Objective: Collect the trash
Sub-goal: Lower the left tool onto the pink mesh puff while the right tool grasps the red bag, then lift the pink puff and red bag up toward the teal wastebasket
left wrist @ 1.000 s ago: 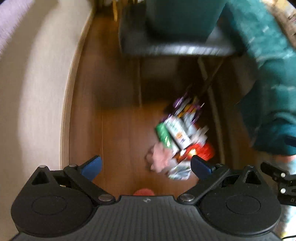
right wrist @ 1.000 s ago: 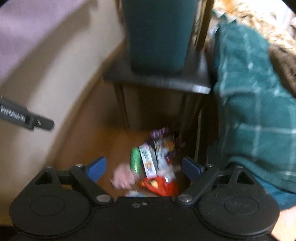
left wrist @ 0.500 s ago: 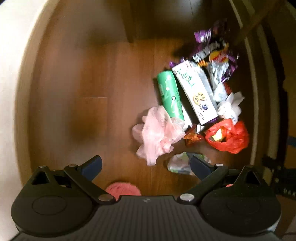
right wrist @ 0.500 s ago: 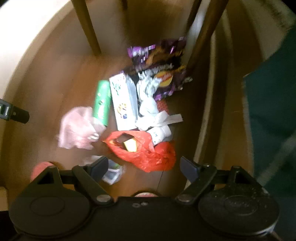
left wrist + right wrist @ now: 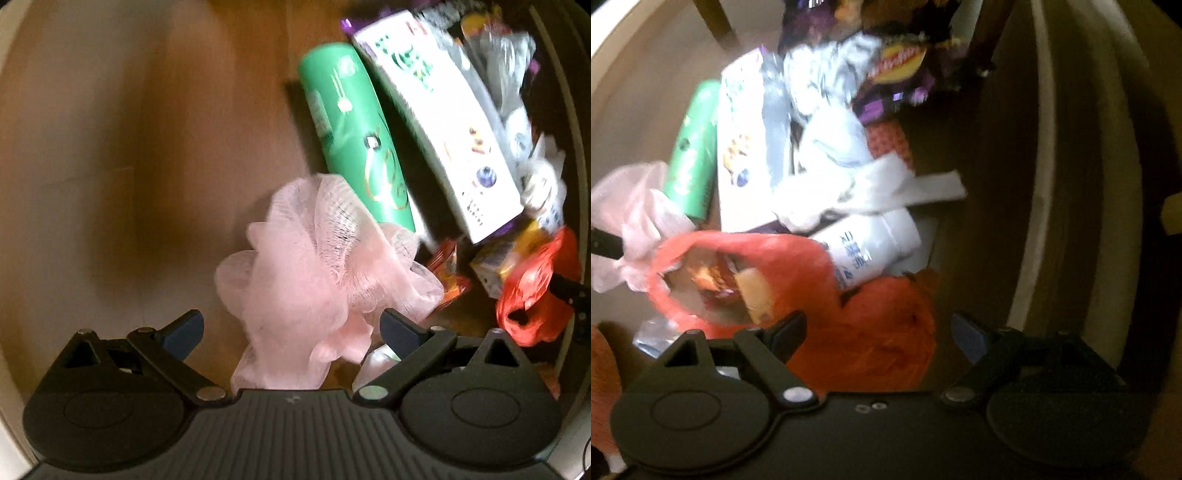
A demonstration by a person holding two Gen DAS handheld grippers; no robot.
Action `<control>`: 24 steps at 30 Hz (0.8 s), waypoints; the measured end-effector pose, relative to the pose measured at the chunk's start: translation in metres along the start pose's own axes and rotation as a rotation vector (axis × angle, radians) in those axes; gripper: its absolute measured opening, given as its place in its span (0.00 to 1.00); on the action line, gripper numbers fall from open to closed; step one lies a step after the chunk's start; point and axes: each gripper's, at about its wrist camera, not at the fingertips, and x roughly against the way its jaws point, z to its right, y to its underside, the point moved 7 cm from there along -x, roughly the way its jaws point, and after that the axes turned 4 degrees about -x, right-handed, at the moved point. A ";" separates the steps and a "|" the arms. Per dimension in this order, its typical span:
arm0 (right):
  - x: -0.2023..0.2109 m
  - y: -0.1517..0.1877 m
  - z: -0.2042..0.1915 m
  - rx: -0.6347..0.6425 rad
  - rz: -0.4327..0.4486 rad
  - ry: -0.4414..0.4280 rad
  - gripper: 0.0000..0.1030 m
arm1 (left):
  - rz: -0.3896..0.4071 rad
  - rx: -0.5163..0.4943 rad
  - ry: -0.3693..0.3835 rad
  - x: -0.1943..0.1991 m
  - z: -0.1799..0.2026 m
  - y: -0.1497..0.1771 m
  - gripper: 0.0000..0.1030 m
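Both jaws spread wide and empty, the left gripper (image 5: 291, 328) hangs over the pink mesh bath puff (image 5: 325, 269), likely light, soft and best pinched mid-bunch, while the right gripper (image 5: 879, 334) straddles the crinkly red plastic bag (image 5: 812, 295) at its twelve o'clock.

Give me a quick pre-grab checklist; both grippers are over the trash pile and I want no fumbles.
1. Left gripper open: ok.
2. Pink mesh between left fingers: ok.
3. Right gripper open: ok.
4. Red bag between right fingers: ok.
5. Pads touching either item: cannot tell, blurred.
6. Green bottle clear of mesh: not ok, the mesh overlaps its lower end.
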 end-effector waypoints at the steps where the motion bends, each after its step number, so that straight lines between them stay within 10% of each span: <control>1: -0.005 0.001 0.000 0.017 -0.008 0.002 0.83 | -0.002 -0.017 0.001 -0.004 0.003 0.000 0.99; 8: -0.018 0.003 -0.003 0.038 -0.011 -0.007 0.72 | -0.050 -0.019 0.029 -0.019 0.005 -0.006 0.78; 15: -0.007 0.006 -0.004 0.013 -0.016 0.018 0.61 | -0.061 -0.030 0.014 0.000 0.002 -0.004 0.33; 24: 0.064 0.021 -0.025 -0.023 -0.002 0.052 0.59 | -0.051 0.004 -0.022 0.080 -0.020 0.016 0.28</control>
